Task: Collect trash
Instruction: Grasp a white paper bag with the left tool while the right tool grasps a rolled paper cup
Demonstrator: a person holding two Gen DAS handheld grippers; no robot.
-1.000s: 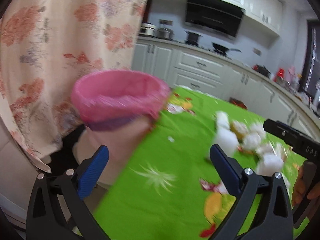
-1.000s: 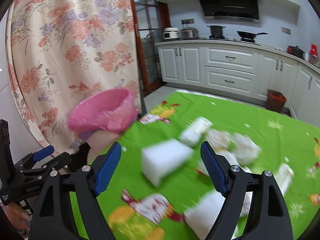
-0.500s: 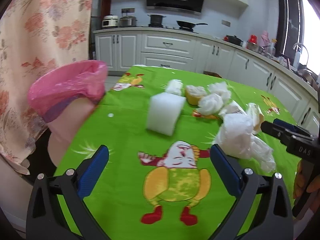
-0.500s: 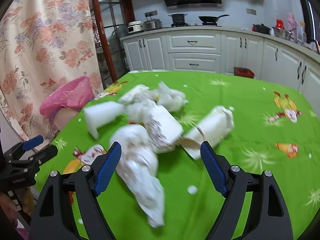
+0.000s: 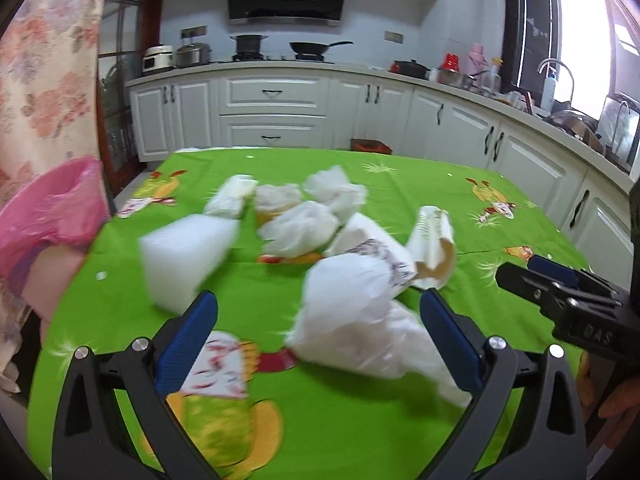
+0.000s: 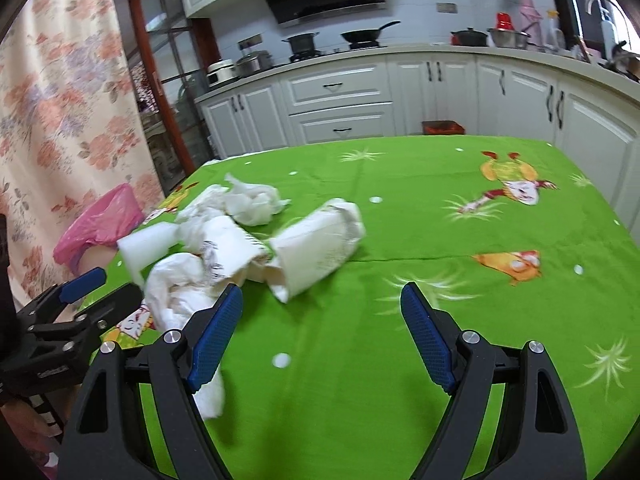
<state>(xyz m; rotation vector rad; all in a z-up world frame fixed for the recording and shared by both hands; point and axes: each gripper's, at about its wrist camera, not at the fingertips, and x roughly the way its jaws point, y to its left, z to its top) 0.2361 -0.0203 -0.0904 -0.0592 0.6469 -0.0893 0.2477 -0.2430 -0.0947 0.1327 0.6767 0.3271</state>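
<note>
Here the left gripper hangs low over the near part of the green tablecloth, with its two blue pads spread wide and holding nothing. A crumpled white plastic bag lies on the cloth between the pads and a little beyond them; the picture is blurred, so I cannot tell if the right pad touches it. Just behind the bag is a flattened white paper bag with dark print, and to its right a crushed paper cup lies on its side with the brown inside showing. To the left, a white foam block sits on the cloth, near the left pad but apart from it. Further away there are some crumpled white tissues close together.

The right gripper is also opened wide and empty. It is over a bare part of the cloth, to the right of the trash pile. In this view its left pad partly hides the plastic bag. The crushed paper cup is just beyond this pad, and the foam block is on the far left side of the pile.

The bin with the pink liner stands off the left edge of the table, beside a flowered curtain. White kitchen cabinets run along the far wall.
</note>
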